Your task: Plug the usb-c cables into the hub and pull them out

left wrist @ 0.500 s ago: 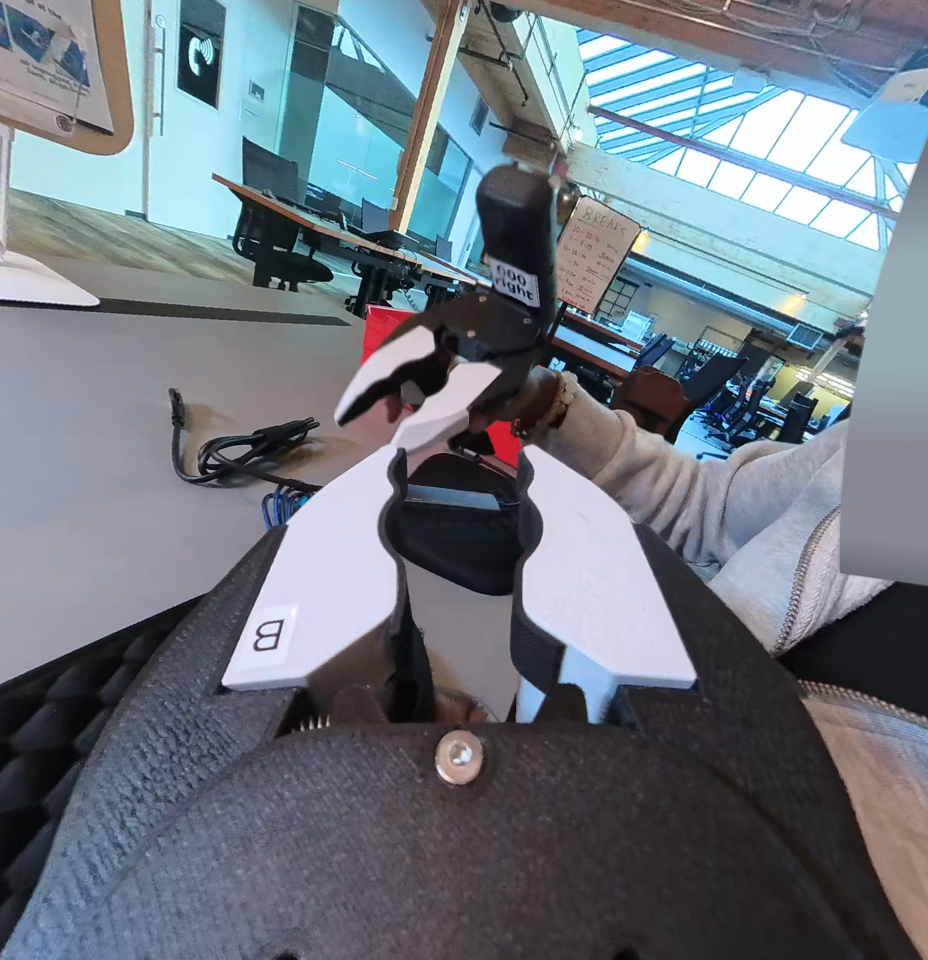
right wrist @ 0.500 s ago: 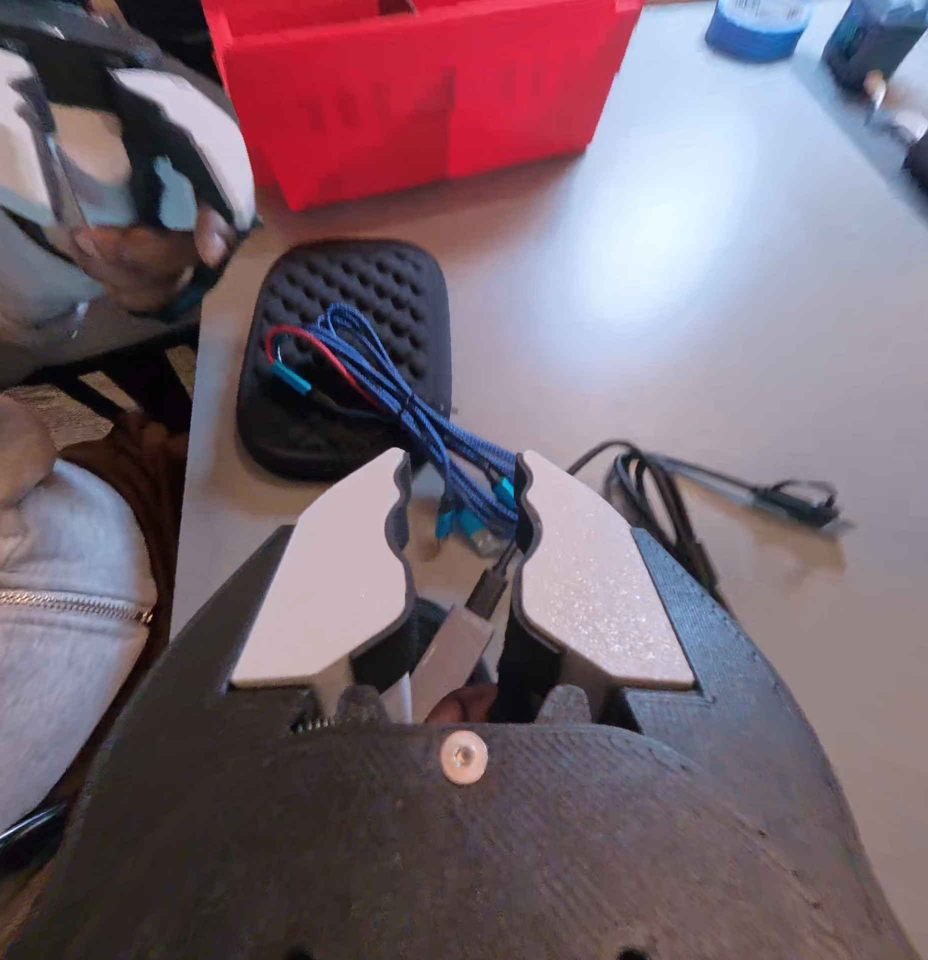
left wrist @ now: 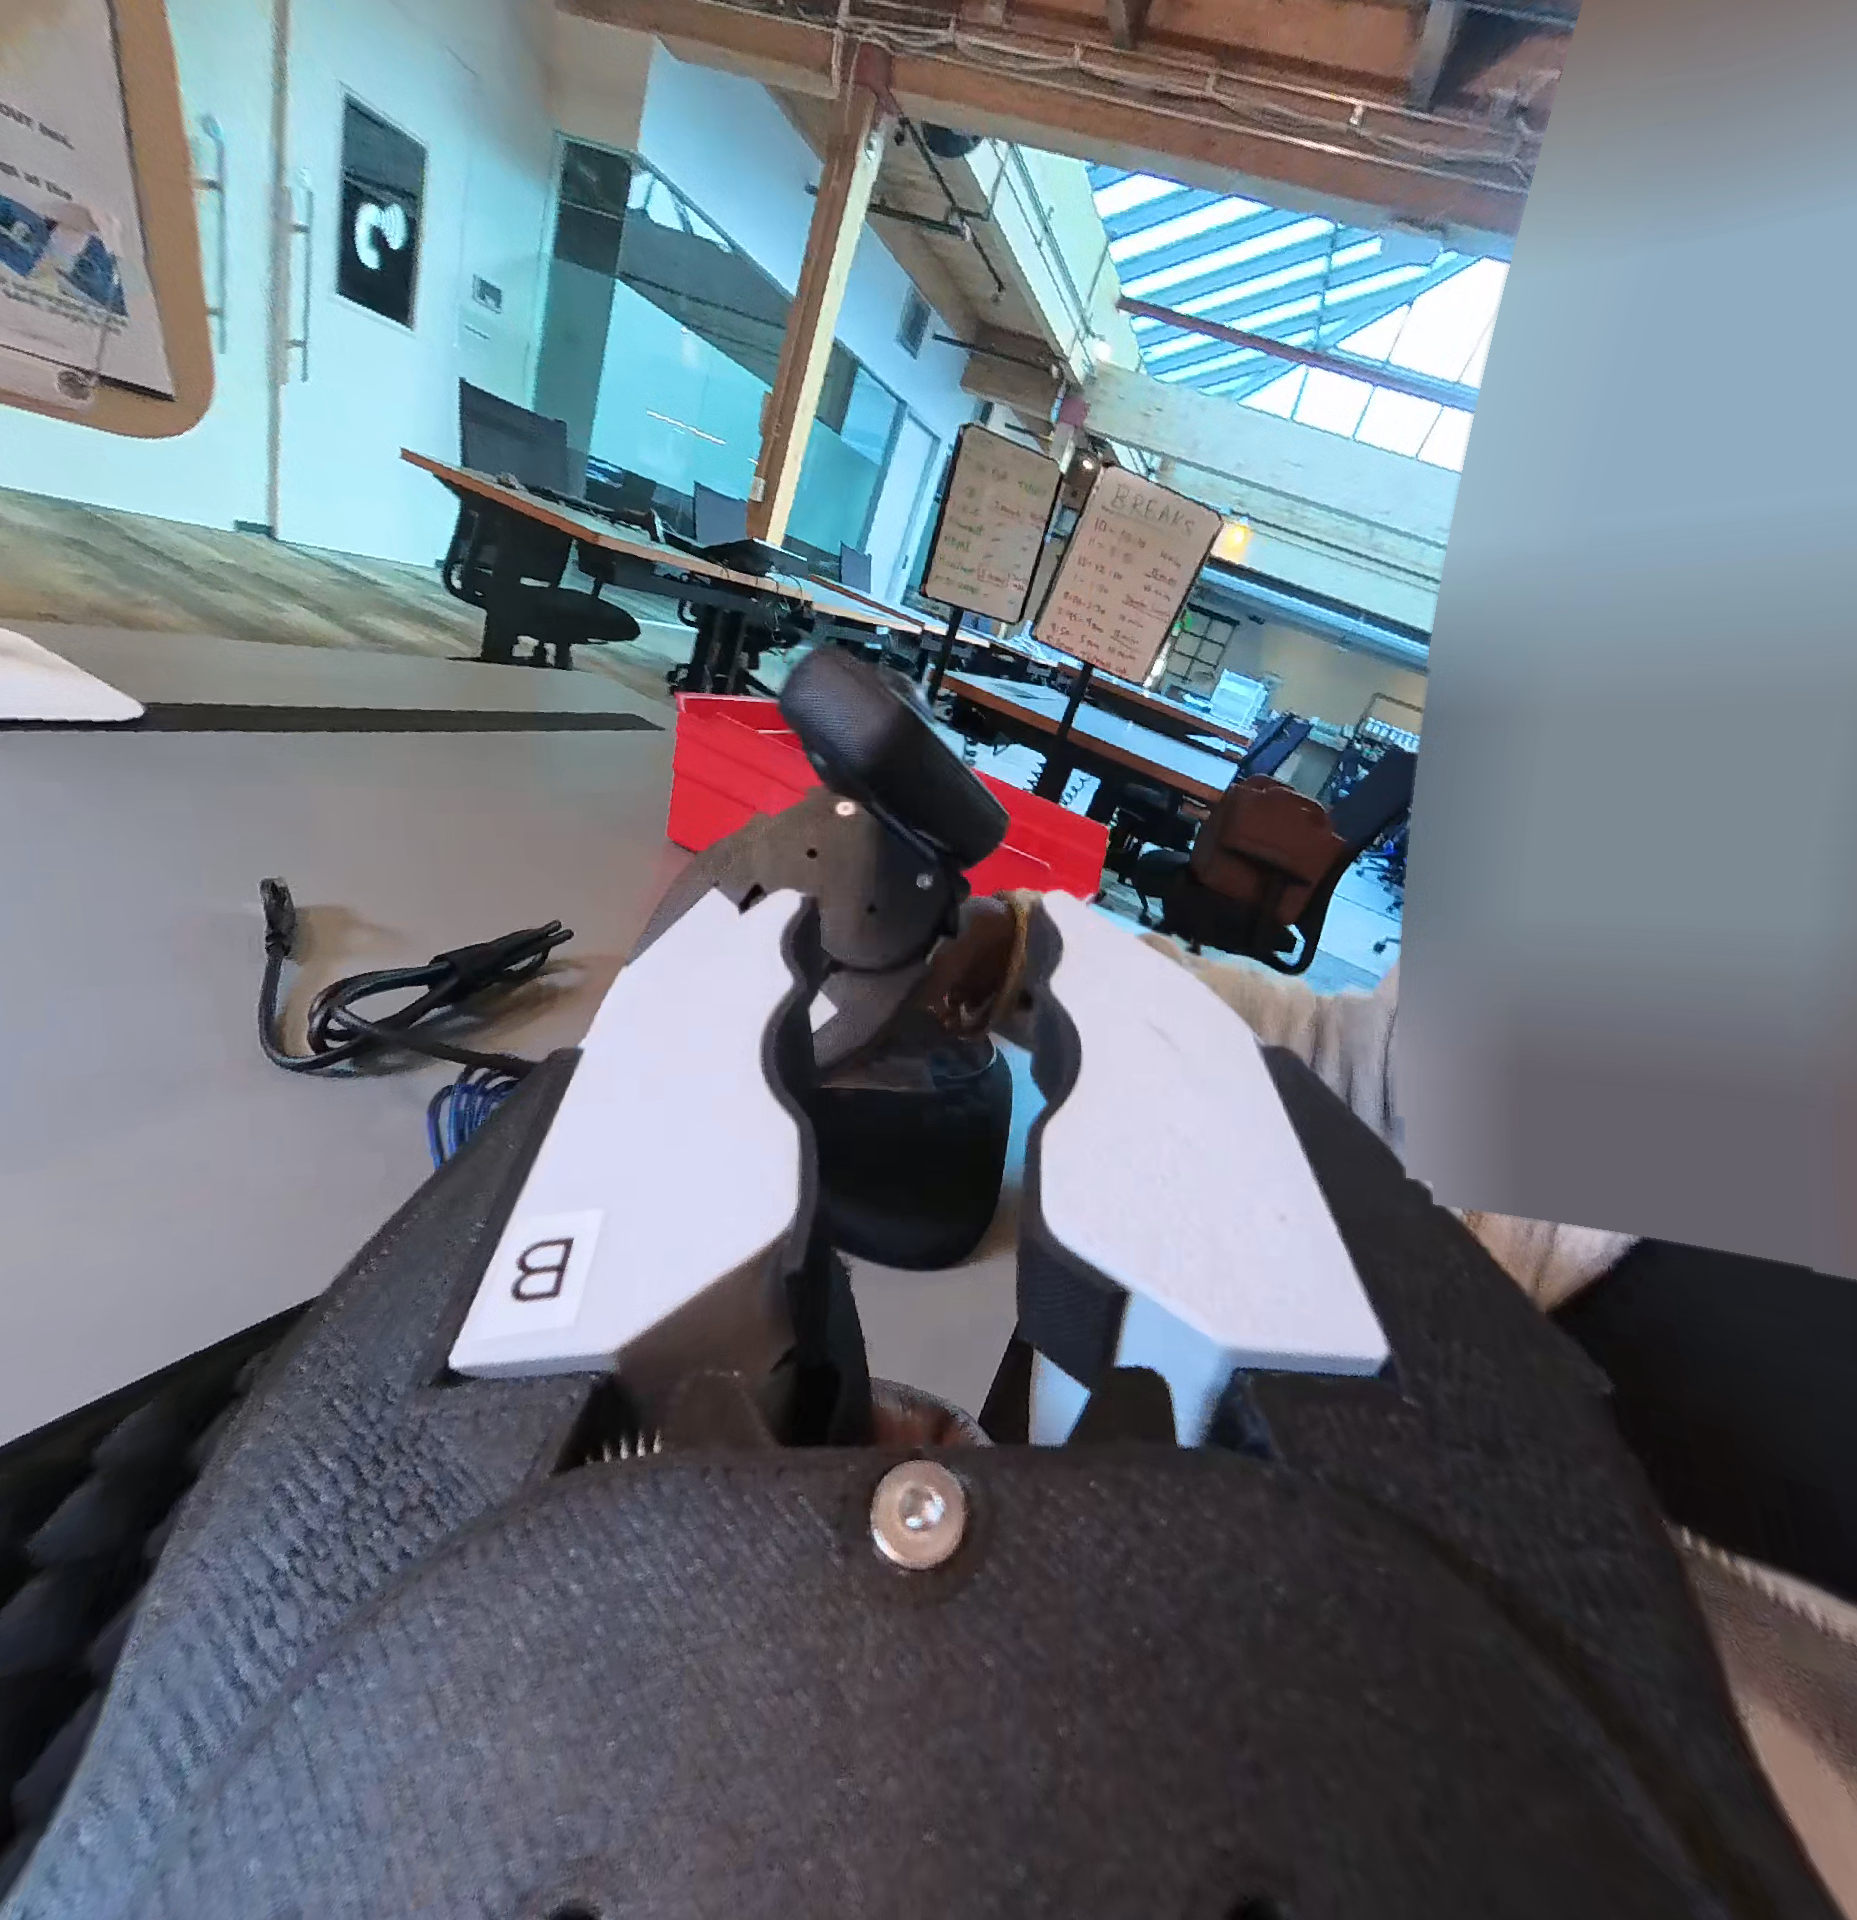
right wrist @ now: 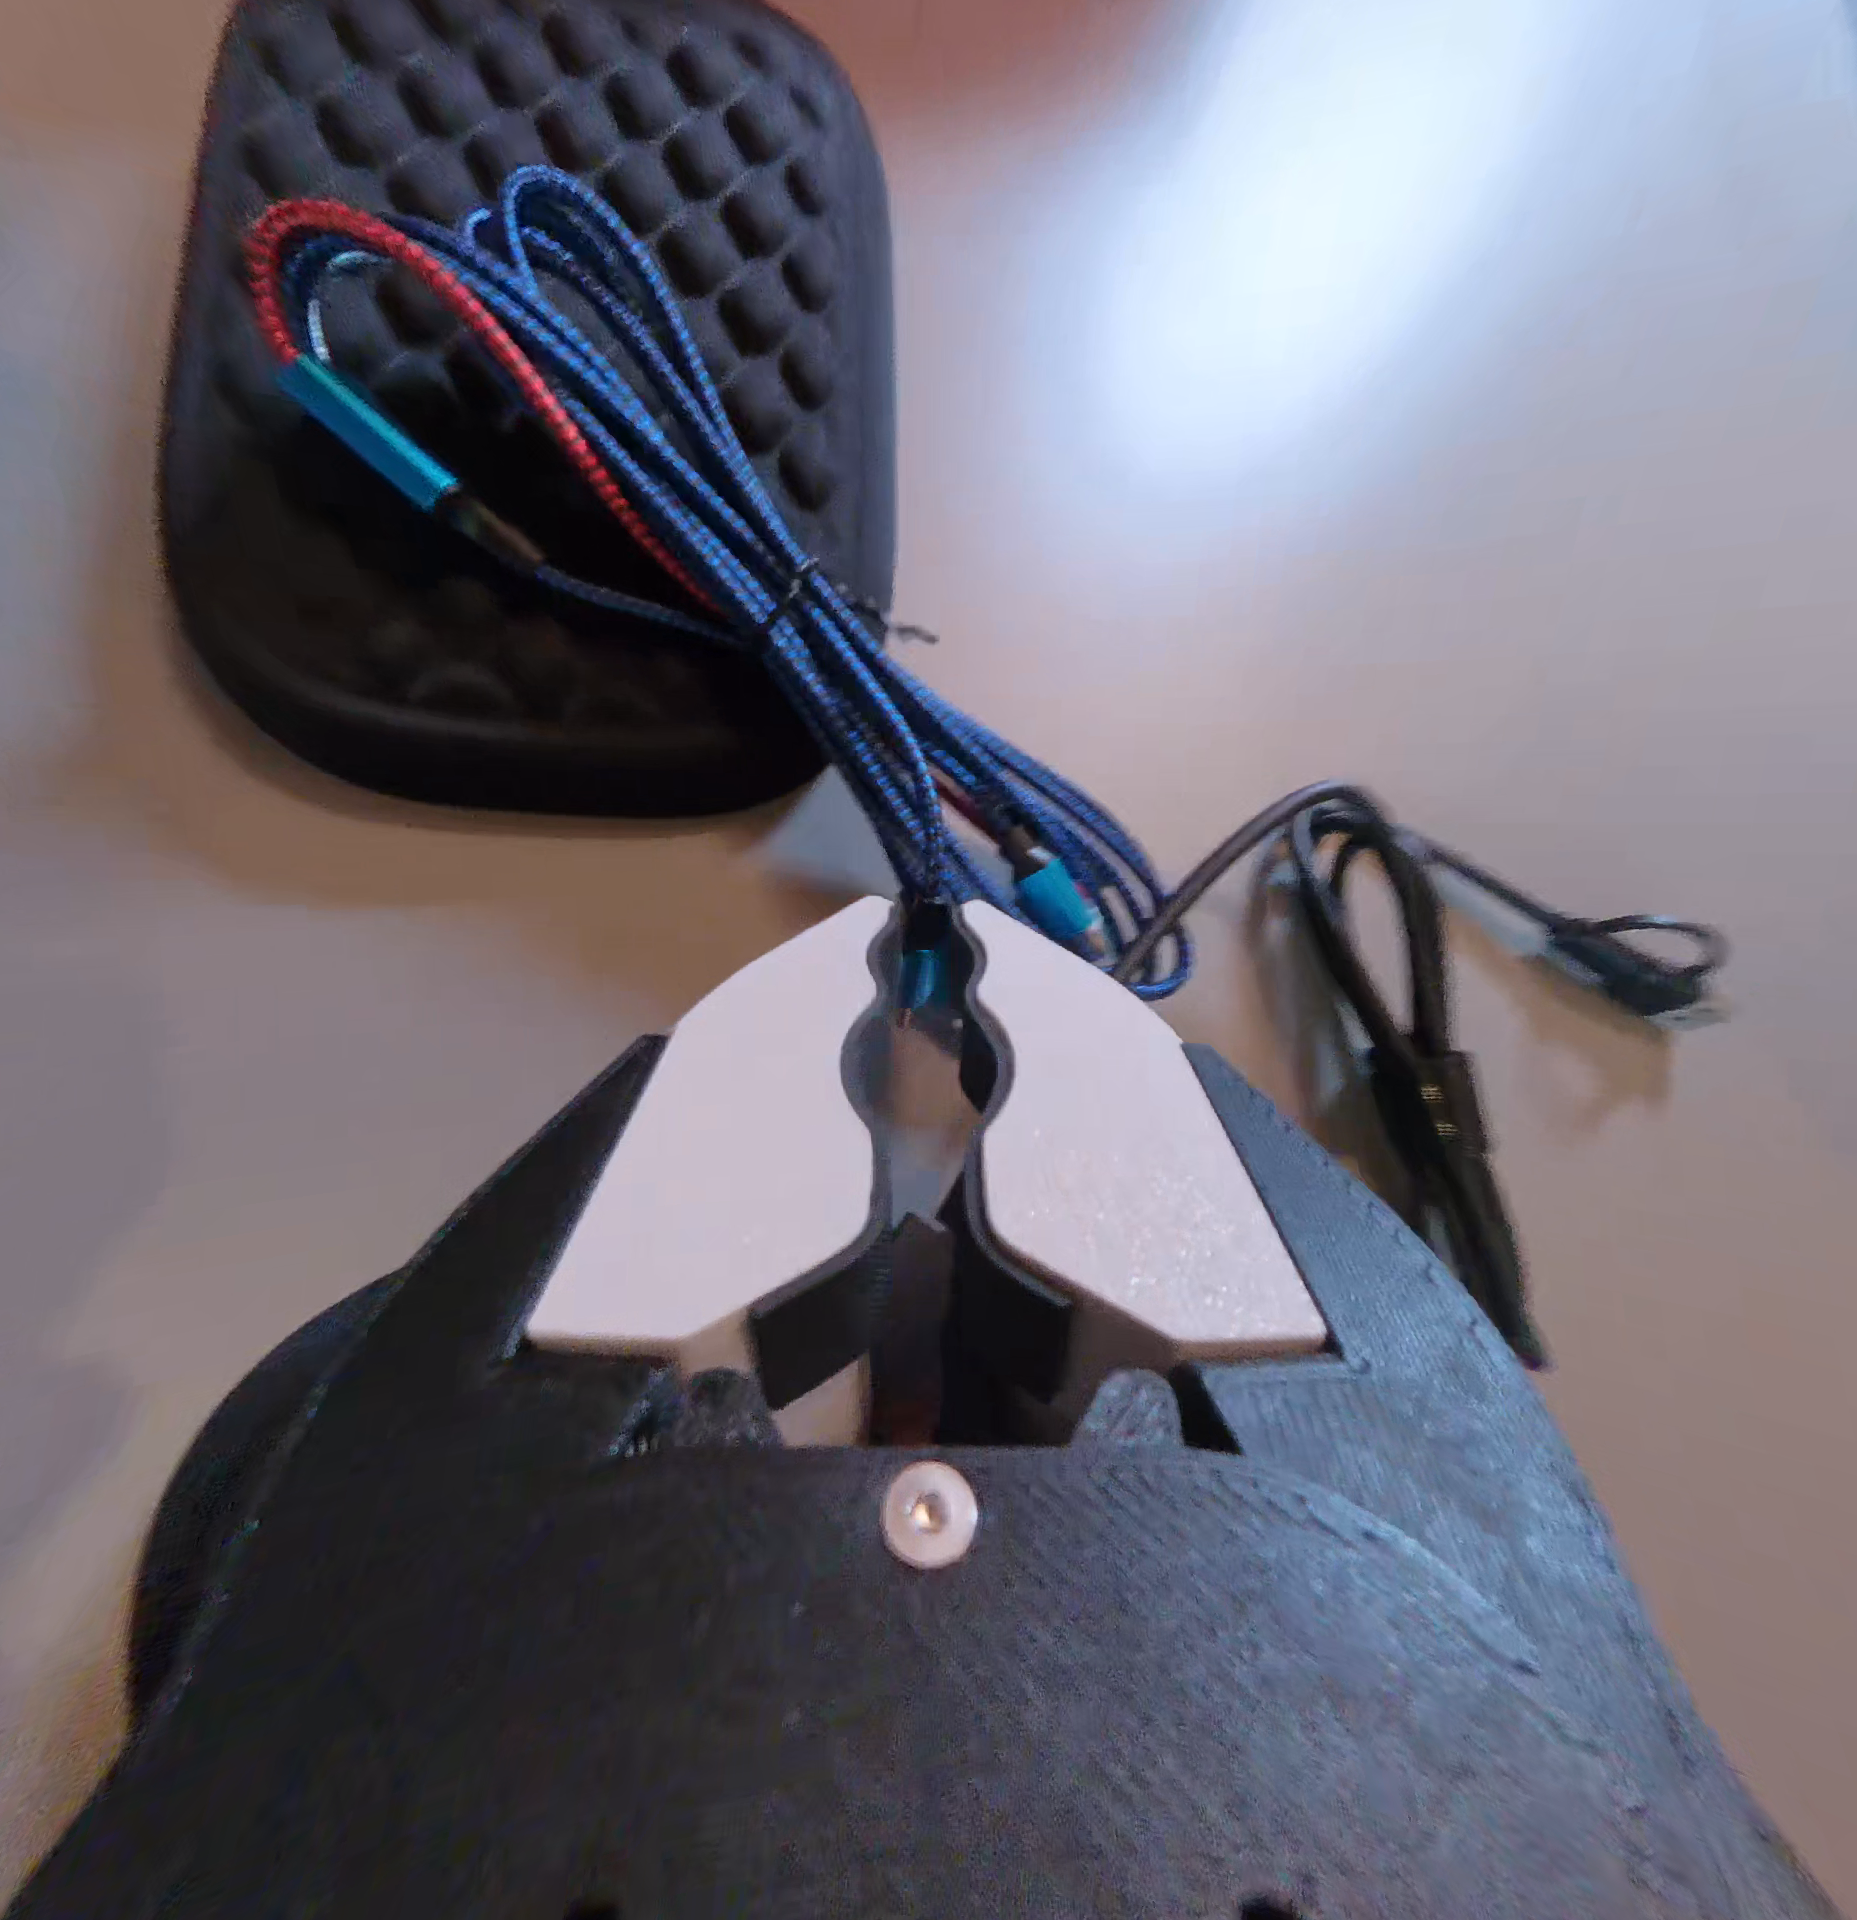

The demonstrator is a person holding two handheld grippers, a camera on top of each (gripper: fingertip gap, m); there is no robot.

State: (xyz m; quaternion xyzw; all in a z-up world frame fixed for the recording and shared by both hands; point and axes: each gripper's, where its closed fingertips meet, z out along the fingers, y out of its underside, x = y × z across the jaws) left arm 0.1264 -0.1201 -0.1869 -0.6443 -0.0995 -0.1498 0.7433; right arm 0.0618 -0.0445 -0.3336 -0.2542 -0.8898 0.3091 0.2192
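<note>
My right gripper [right wrist: 924, 920] is shut on a small teal plug [right wrist: 922, 982] of the blue braided cable bundle [right wrist: 695, 468], low over the table. A silvery grey piece, likely the hub [right wrist: 913, 1122], shows between its fingers behind the plug. Another teal plug [right wrist: 1049, 894] lies just right of the fingertips, and a longer teal one [right wrist: 368, 436] lies on the black padded case [right wrist: 529, 727]. My left gripper [left wrist: 913, 925] is open and empty, held above the near side of the case [left wrist: 913, 1174]. The right gripper [left wrist: 862, 883] shows beyond it, with a bit of blue cable [left wrist: 467, 1112] at left.
A coiled black cable [right wrist: 1423, 1039] lies right of the right gripper; it also shows in the left wrist view [left wrist: 384, 997]. A red bin [left wrist: 726, 779] stands at the far side of the grey table [left wrist: 176, 1039]. A person's sleeve is at right. The grippers' ends are close to 20 cm from one another.
My right gripper has dropped lower and forward onto the blue cable bundle and closed from open onto a teal plug. My left gripper stays open and has shifted only slightly.
</note>
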